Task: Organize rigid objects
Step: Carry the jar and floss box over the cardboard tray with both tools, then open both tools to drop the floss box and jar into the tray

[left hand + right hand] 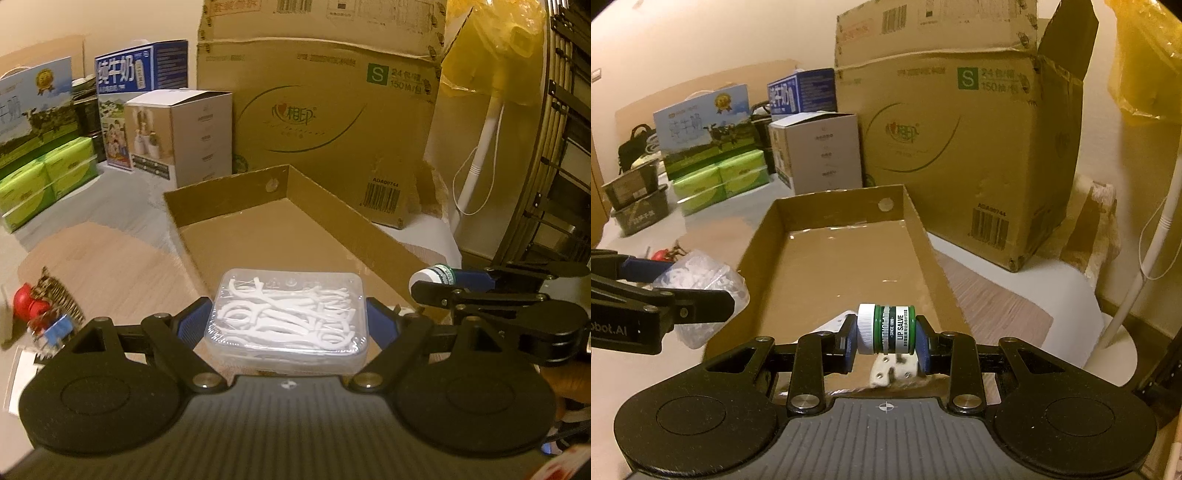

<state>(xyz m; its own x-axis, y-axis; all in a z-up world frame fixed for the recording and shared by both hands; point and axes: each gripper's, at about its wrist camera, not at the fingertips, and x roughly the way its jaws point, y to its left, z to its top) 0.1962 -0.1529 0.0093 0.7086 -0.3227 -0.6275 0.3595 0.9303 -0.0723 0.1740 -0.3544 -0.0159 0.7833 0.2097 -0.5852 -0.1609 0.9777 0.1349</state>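
Note:
My left gripper point(290, 323) is shut on a clear plastic box of white floss picks point(290, 317), held just over the near end of a shallow cardboard tray point(258, 236). From the right wrist view the same floss box point(701, 284) hangs at the tray's left rim. My right gripper point(886, 332) is shut on a small green lip salve jar point(886, 328) with a white lid, held sideways over the near end of the tray point(831, 258). In the left wrist view that jar point(434, 275) shows at the right, beside the tray's right wall.
A large cardboard carton point(332, 129) stands right behind the tray. White, blue and green boxes point(177, 136) crowd the back left. Red clips and small clutter point(37, 306) lie left of the tray. A white fan pole point(480, 147) stands at the right. A white object point(894, 371) lies beneath the jar.

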